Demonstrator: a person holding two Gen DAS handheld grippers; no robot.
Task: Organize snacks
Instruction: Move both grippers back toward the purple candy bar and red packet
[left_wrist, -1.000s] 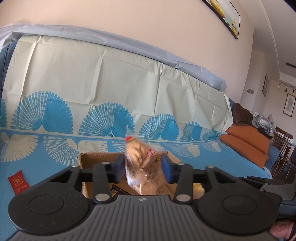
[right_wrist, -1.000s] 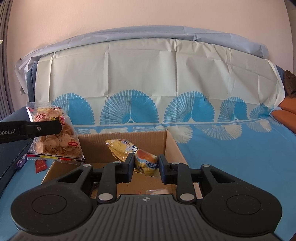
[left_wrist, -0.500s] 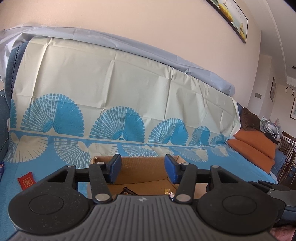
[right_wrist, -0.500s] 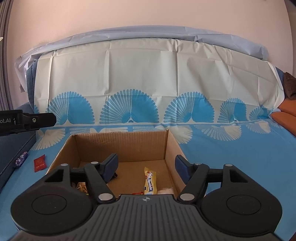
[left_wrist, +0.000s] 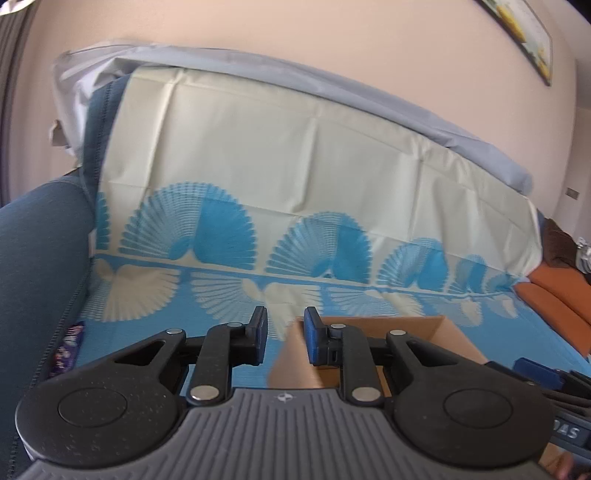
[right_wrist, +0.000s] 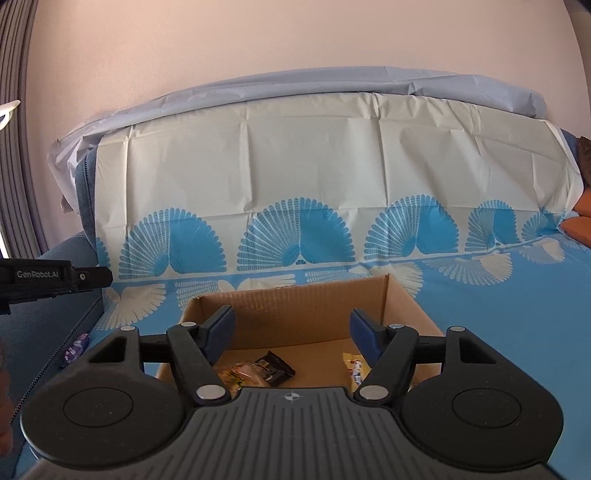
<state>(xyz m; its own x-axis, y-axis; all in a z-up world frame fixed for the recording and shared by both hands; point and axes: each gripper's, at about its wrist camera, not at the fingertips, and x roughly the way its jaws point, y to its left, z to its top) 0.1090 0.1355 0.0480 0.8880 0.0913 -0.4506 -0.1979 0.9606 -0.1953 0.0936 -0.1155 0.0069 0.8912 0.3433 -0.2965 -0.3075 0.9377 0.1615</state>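
"GenRobot.AI" marks left hand-held gripper (right_wrist: 92, 277) (white lettering).

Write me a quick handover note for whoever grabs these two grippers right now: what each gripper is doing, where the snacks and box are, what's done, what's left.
Left gripper: jaws closing, nothing between them.
Right gripper: open, jaws narrowing slightly, empty, over the cardboard box.
Box sits open on the blue patterned cover.
Done: a dark snack packet, a yellowish clear packet and a yellow packet lie inside the box.
Left: a purple wrapped snack lies on the cover left of the box, by the sofa arm; it probably goes in next. Other leftovers may be out of view.
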